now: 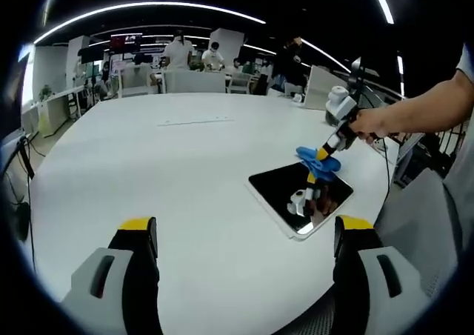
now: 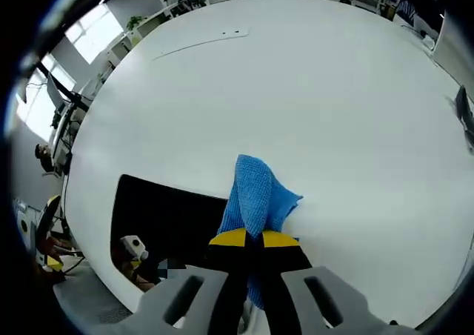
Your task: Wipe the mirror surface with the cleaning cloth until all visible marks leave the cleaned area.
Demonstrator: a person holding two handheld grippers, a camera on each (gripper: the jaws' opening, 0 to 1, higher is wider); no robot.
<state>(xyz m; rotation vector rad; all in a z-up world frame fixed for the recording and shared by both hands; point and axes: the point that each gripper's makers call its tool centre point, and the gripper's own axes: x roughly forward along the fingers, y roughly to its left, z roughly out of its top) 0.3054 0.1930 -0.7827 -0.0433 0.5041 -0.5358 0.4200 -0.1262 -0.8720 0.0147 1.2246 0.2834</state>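
Open-plan office or lab: large white table point(image 1: 185, 172), far desks and chairs point(image 1: 137, 83), ceiling light strips point(image 1: 148, 9), standing people point(image 1: 178, 52), wall screen point(image 1: 126, 42).

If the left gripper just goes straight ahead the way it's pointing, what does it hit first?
Probably nothing but bare table: the left gripper is open and the white top lies ahead. The mirror and cloth sit off to its right, though depth is unclear.
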